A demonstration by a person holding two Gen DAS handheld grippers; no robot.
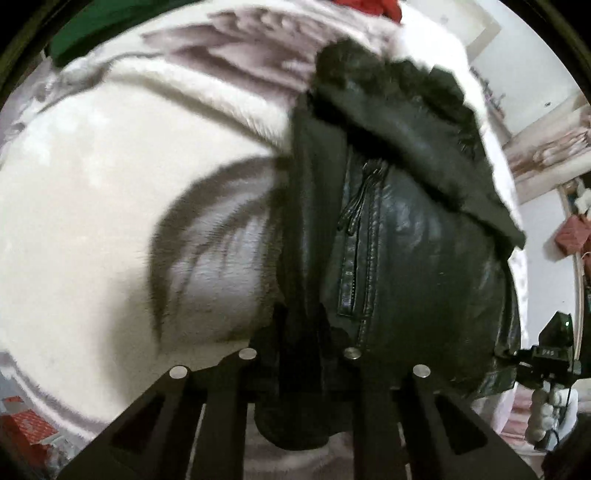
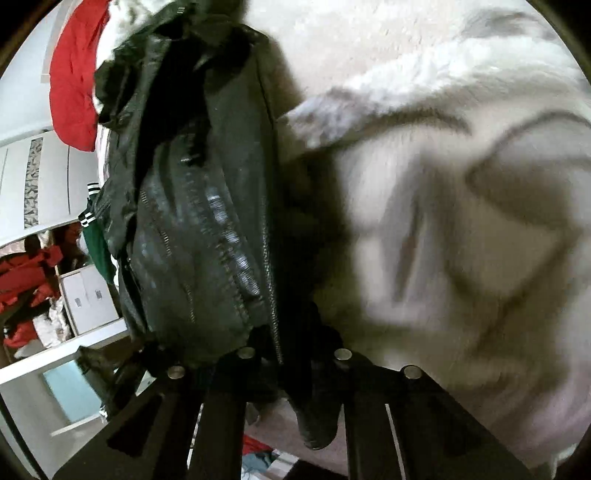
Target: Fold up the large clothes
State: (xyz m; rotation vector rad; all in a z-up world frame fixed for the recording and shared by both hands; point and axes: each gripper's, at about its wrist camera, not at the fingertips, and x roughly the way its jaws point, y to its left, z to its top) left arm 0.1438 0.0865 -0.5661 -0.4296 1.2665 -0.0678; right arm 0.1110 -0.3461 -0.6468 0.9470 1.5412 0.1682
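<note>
A black leather jacket (image 1: 406, 240) with a dark fur collar (image 1: 391, 81) and a zip lies on a white fluffy blanket (image 1: 92, 221). My left gripper (image 1: 299, 358) is shut on the jacket's near edge, and black leather is bunched between its fingers. In the right wrist view the same jacket (image 2: 207, 221) hangs up and to the left, its zip teeth showing. There my right gripper (image 2: 295, 356) is shut on a fold of the jacket's edge, and a flap droops below the fingers. The blanket (image 2: 461, 240) fills the right side, blurred.
A red garment (image 2: 74, 85) and a green one with white stripes (image 2: 94, 236) lie at the blanket's left edge. White boxes (image 2: 88, 295) and red items sit on shelves beyond. A green garment (image 1: 92, 29) lies at the top left. A black device with a green light (image 1: 554, 343) sits at the right.
</note>
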